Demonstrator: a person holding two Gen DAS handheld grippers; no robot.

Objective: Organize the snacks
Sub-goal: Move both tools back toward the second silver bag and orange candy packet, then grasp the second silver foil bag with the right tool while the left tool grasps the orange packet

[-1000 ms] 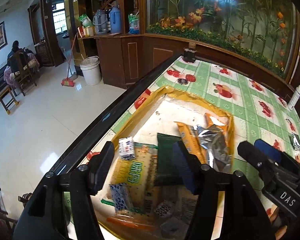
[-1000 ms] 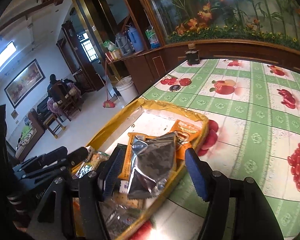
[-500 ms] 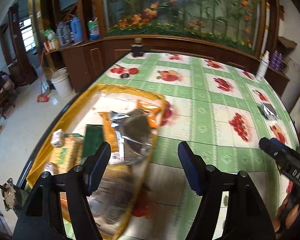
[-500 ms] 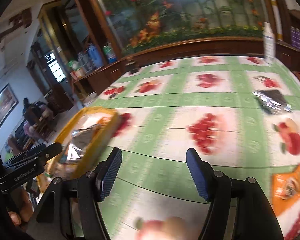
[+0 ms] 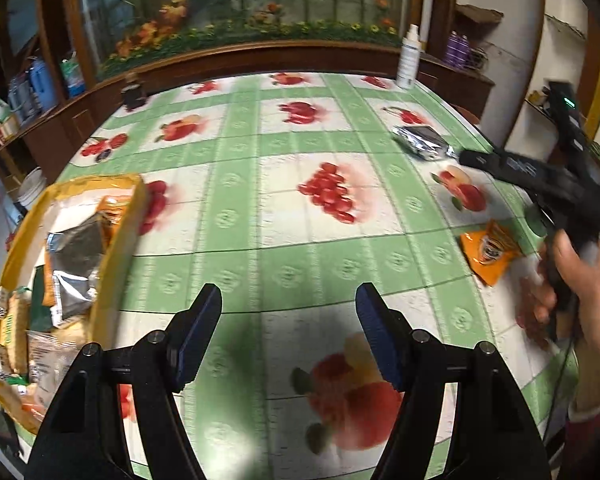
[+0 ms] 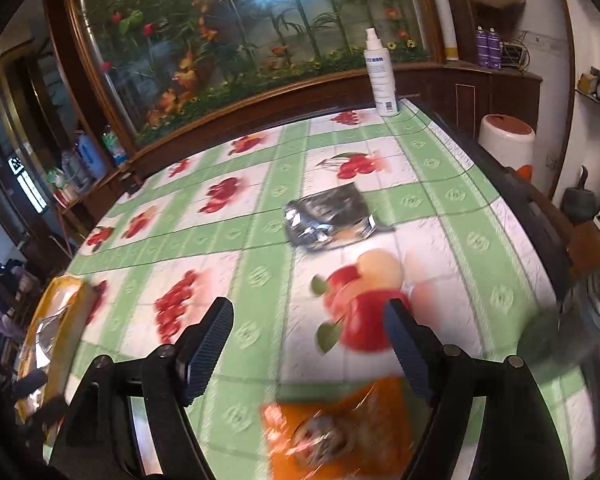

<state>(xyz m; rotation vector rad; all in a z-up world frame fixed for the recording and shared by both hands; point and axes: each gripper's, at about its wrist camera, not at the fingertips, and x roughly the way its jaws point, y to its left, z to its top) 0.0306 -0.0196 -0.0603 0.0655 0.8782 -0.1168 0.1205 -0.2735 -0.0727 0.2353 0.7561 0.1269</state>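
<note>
A yellow tray [image 5: 118, 236] at the table's left edge holds several snack packets, a silver one [image 5: 74, 248] on top; its rim also shows in the right wrist view [image 6: 48, 300]. A silver packet [image 6: 328, 216] and an orange packet [image 6: 340, 436] lie loose on the tablecloth at the right; both show in the left wrist view, silver [image 5: 420, 142] and orange [image 5: 488, 250]. My left gripper [image 5: 288, 332] is open and empty over the table's middle. My right gripper [image 6: 308, 344] is open and empty, just above the orange packet.
The table has a green-and-white fruit-print cloth [image 5: 300, 208]. A white spray bottle [image 6: 382, 76] stands at the far right corner. A small dark jar [image 5: 134, 94] stands at the far left. A wooden ledge with fake flowers [image 5: 260, 28] runs behind.
Both grippers have swung right, away from the tray. The right gripper now hangs over the loose orange packet; the left is over the bare middle of the table. Both stayed open.
</note>
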